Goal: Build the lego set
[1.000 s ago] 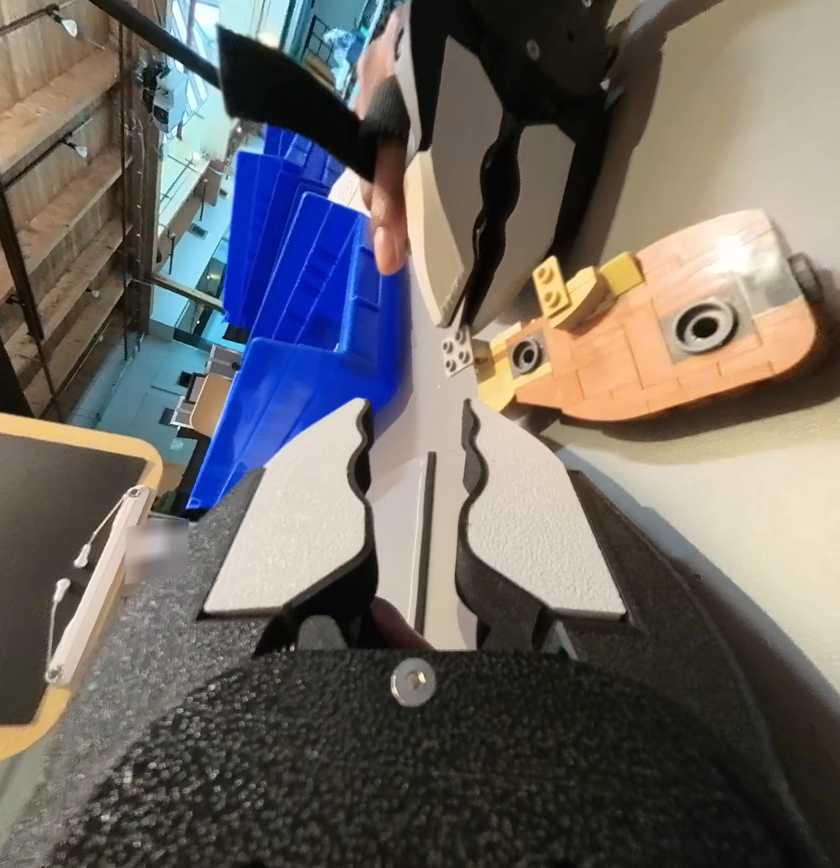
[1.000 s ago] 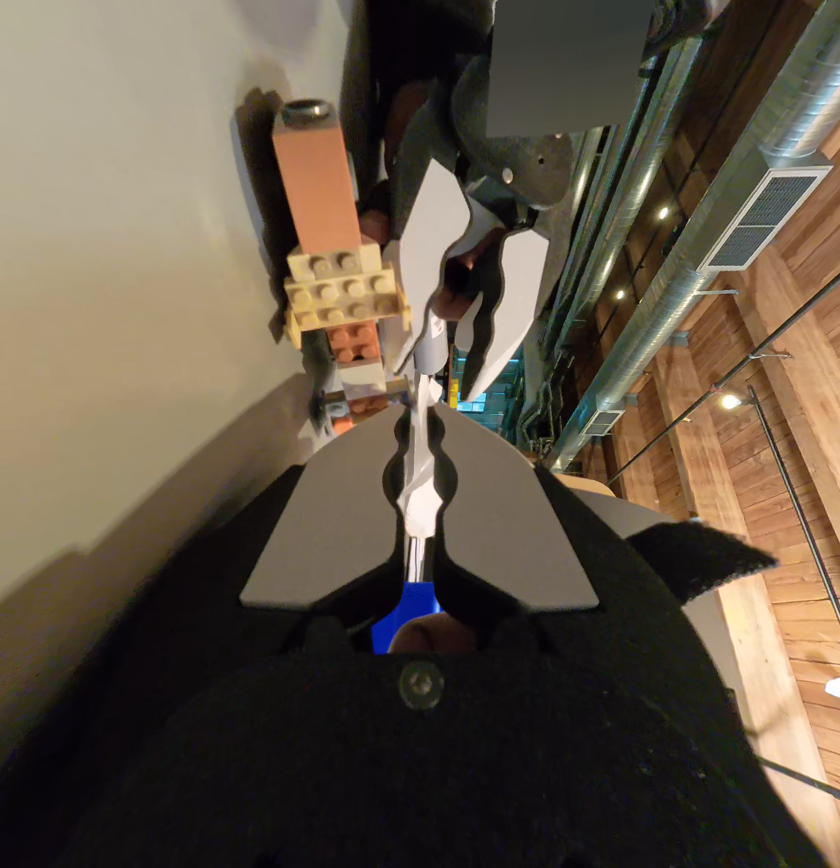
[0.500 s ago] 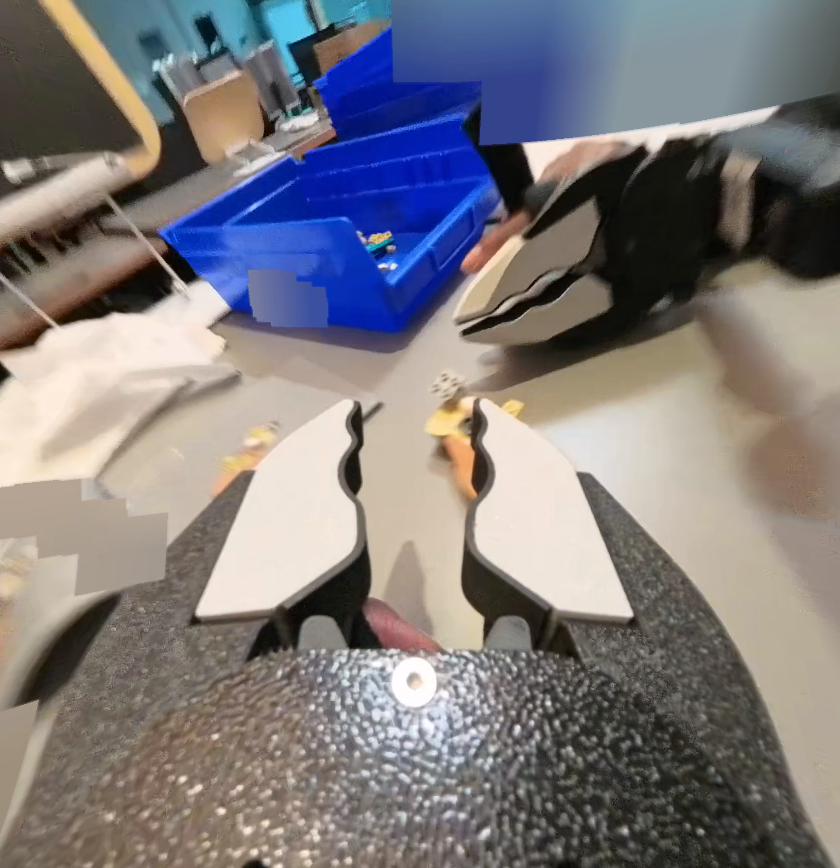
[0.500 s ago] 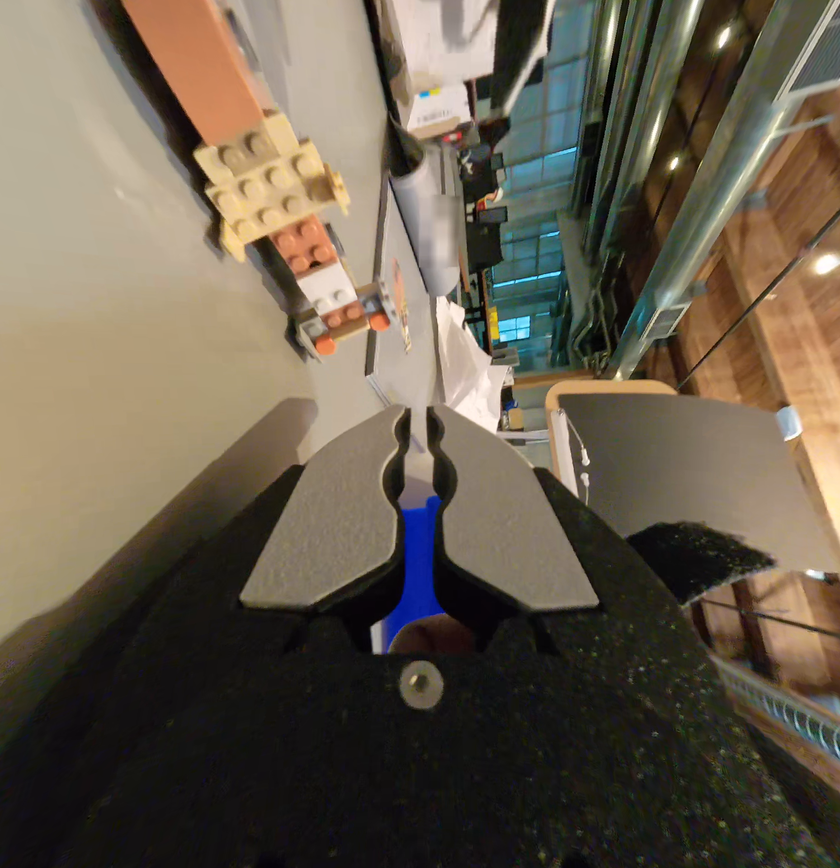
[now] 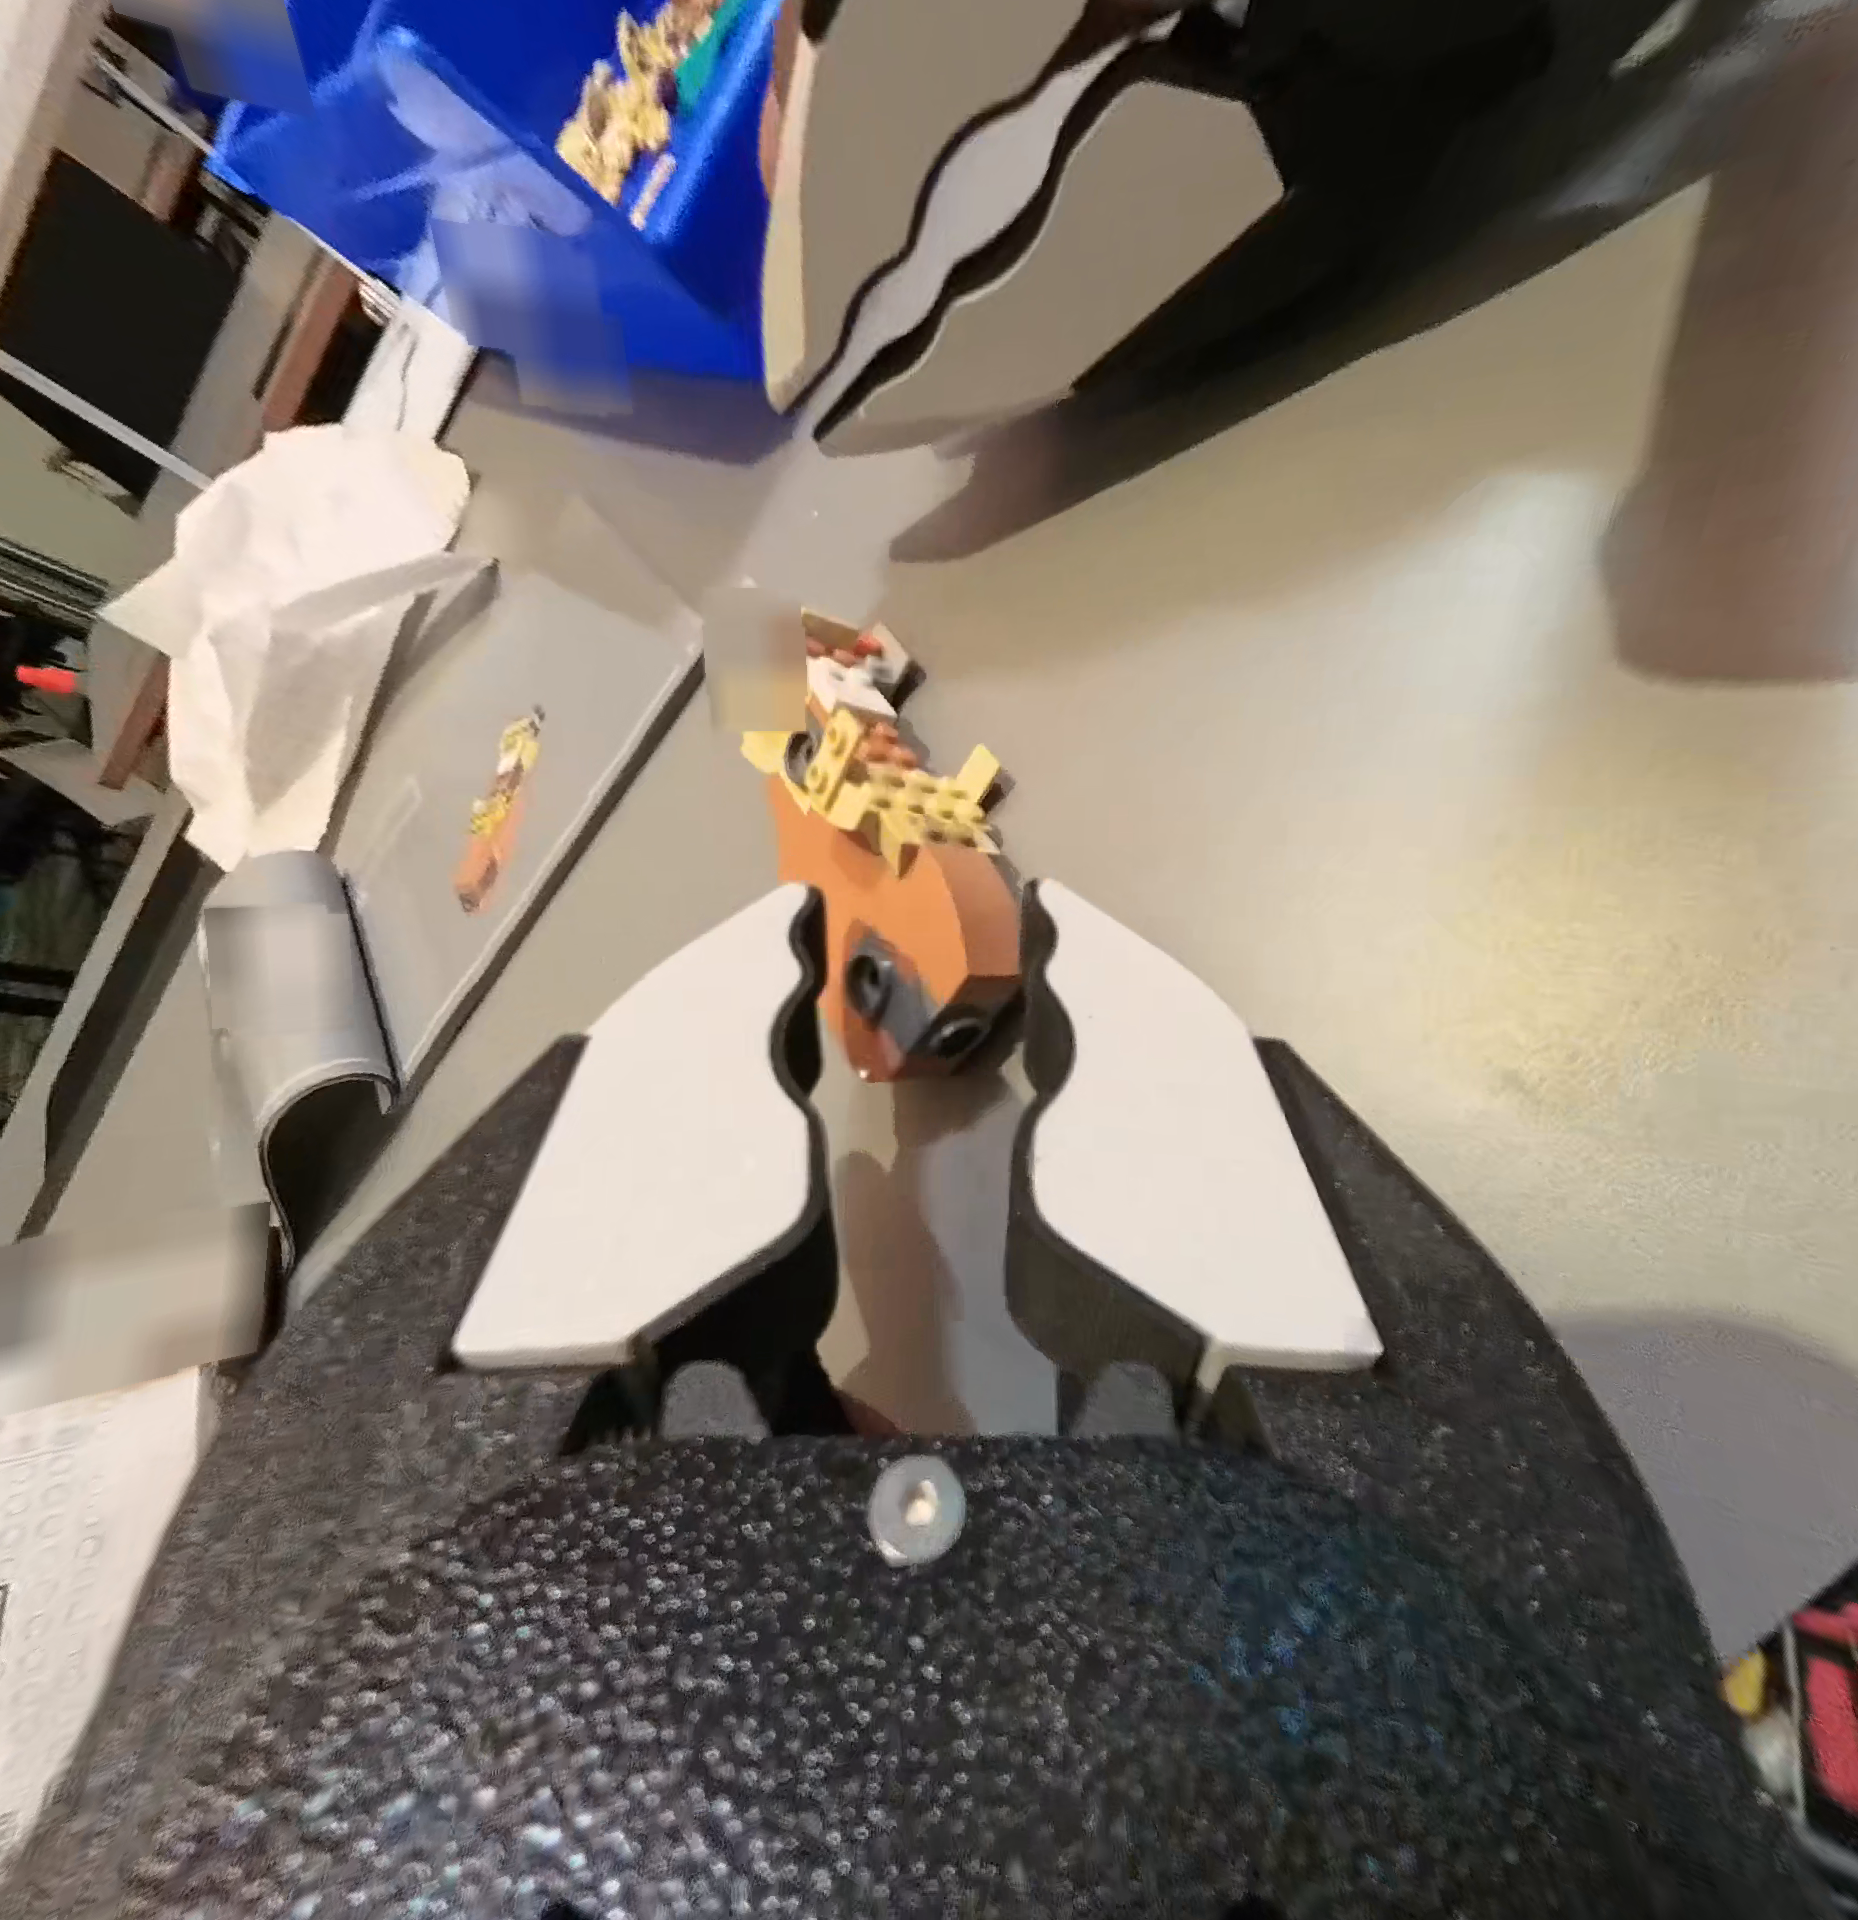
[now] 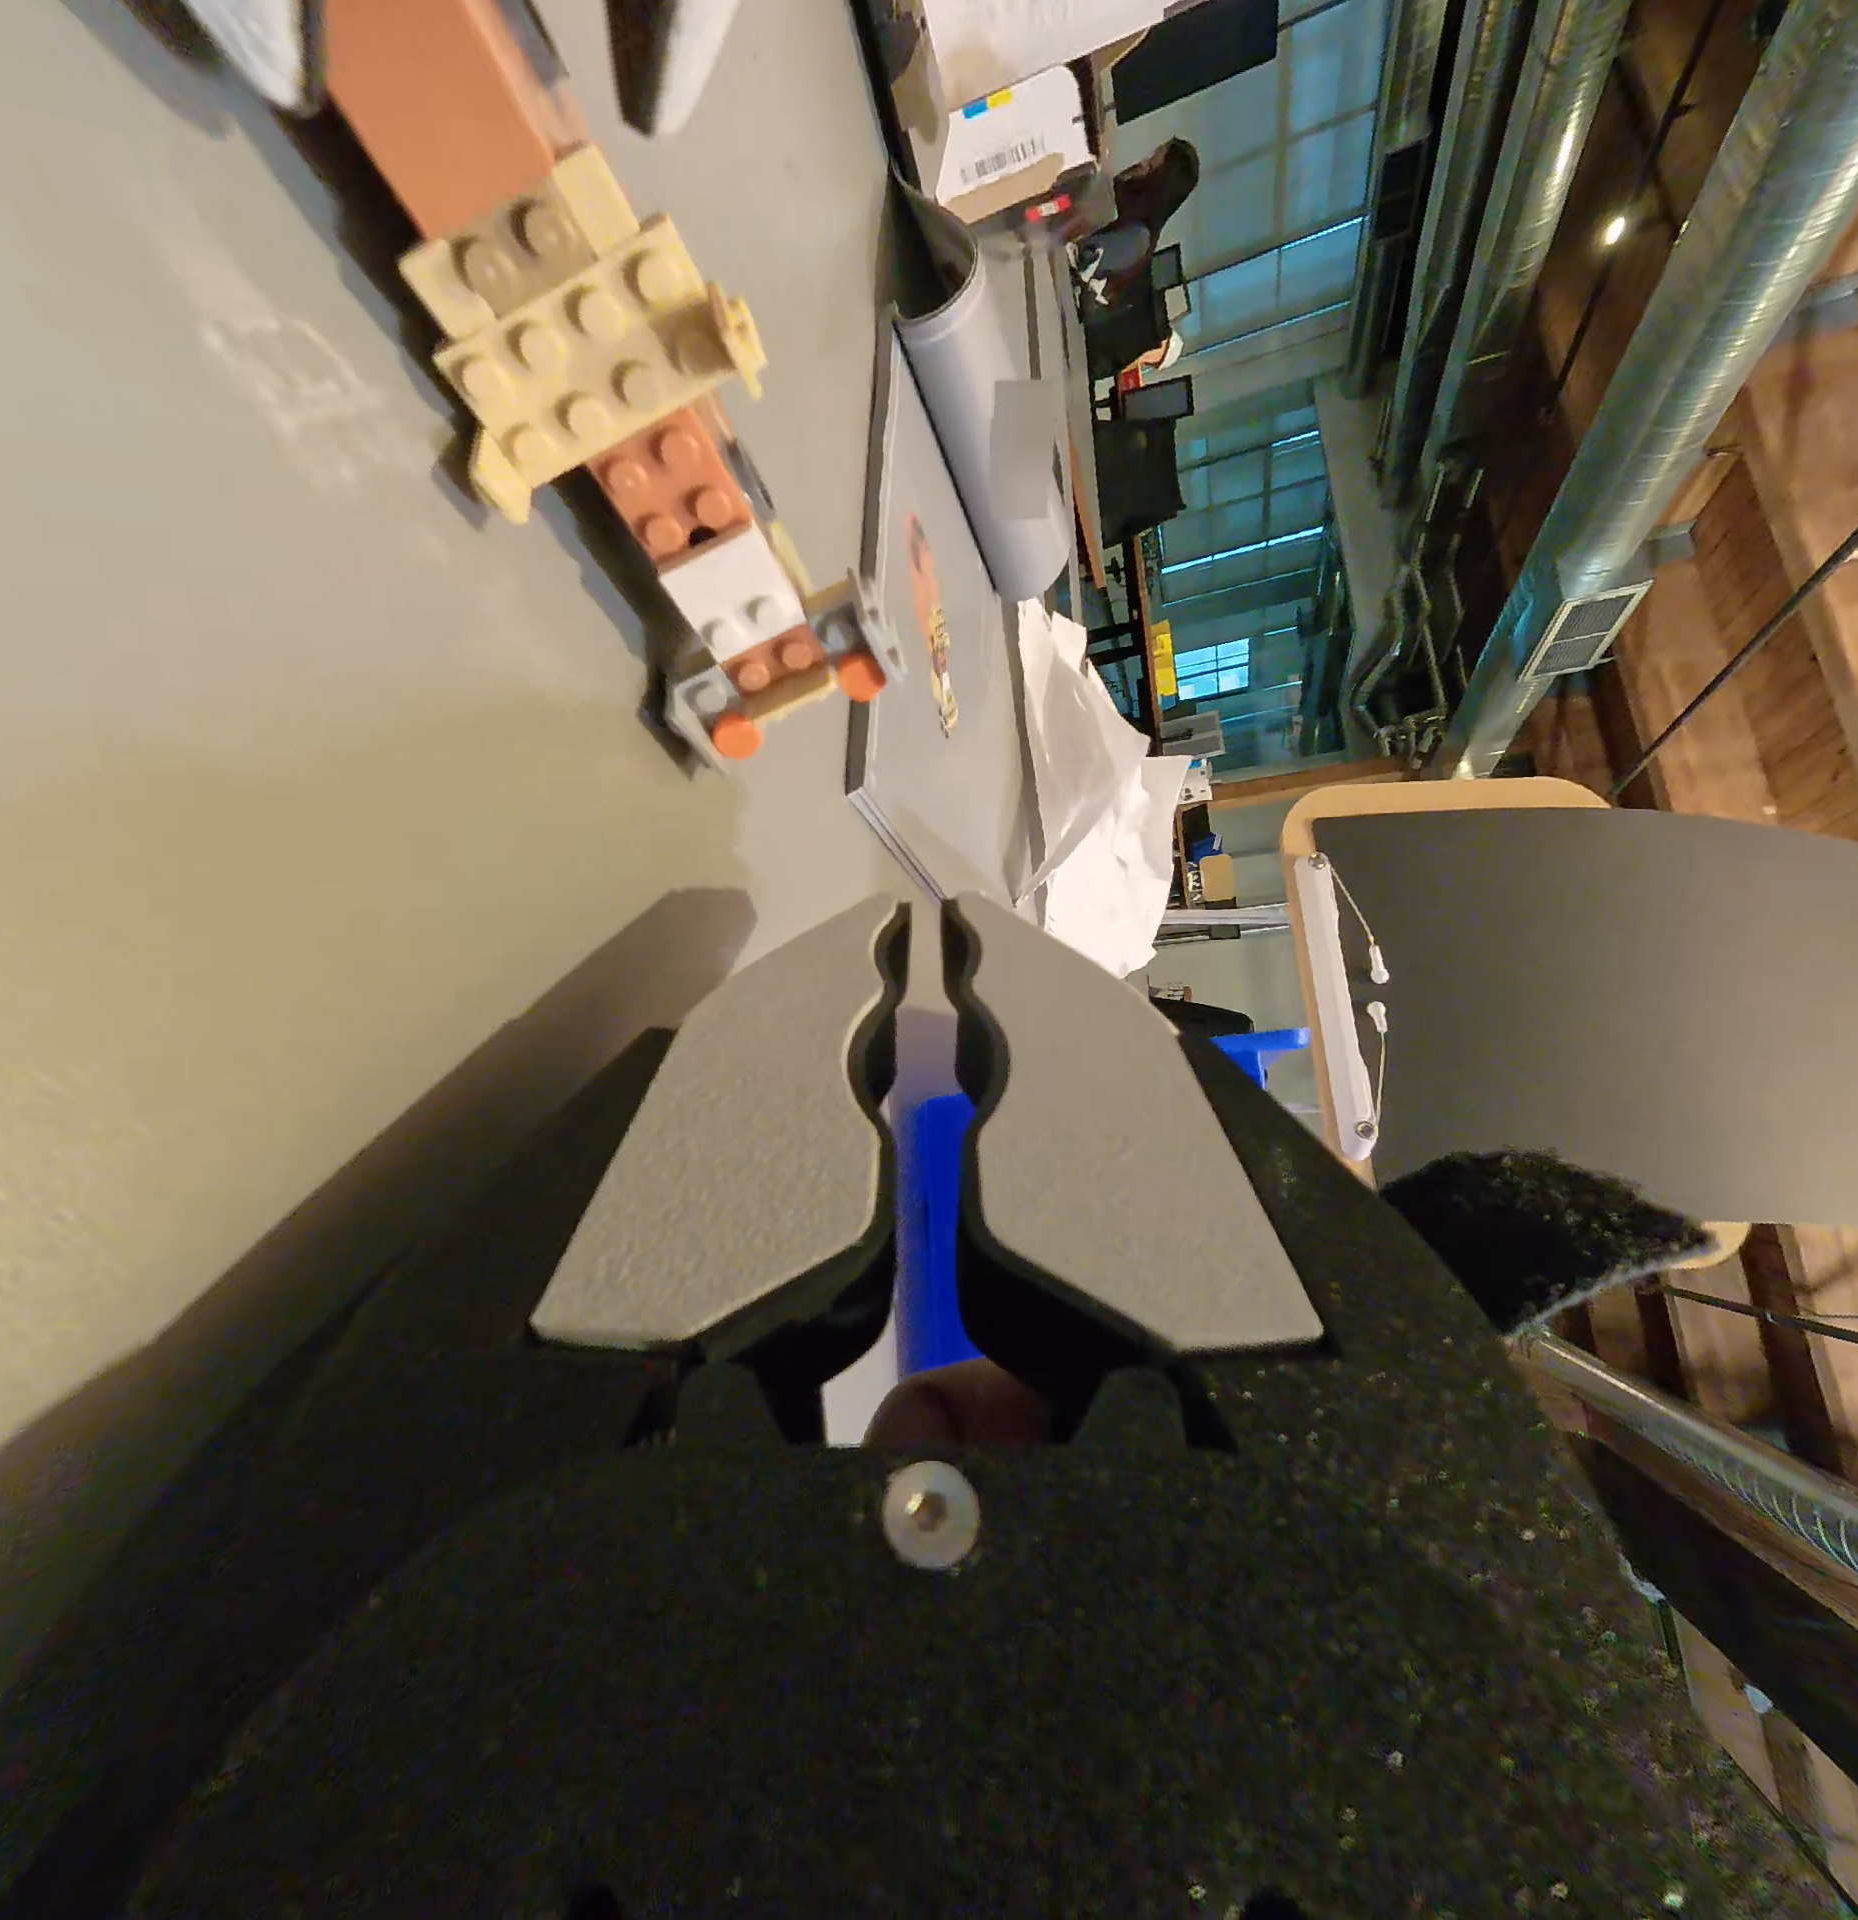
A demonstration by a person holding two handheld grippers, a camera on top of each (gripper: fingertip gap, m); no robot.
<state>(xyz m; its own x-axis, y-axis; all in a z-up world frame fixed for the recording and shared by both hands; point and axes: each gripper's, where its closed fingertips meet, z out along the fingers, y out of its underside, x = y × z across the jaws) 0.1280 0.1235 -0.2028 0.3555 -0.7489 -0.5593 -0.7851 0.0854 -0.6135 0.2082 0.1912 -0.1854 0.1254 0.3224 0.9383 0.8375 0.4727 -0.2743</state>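
The lego model [image 5: 904,935] lies on the grey table: a brown body, tan plates in the middle, and white and grey pieces with orange studs at its far end. My left gripper [image 5: 920,909] is open, and its fingertips stand on either side of the model's brown end. I cannot tell whether they touch it. The right wrist view shows the model [image 6: 592,343] at upper left, with the left gripper's fingertips [image 6: 665,62] beside the brown block. My right gripper [image 6: 925,920] is shut and empty, held off the table to the side of the model's far end. It also shows in the left wrist view [image 5: 883,312].
A blue bin [image 5: 634,208] with loose lego pieces stands beyond the model. An open instruction booklet [image 5: 509,769] and crumpled white paper [image 5: 281,623] lie left of the model. A dark panel with a wooden rim [image 6: 1579,987] is at the right. About 11 cm separates my left fingertips from my right.
My left gripper has swung round and closed in on the model's brown end, and now straddles it. My right gripper has drawn back from the model and stayed shut.
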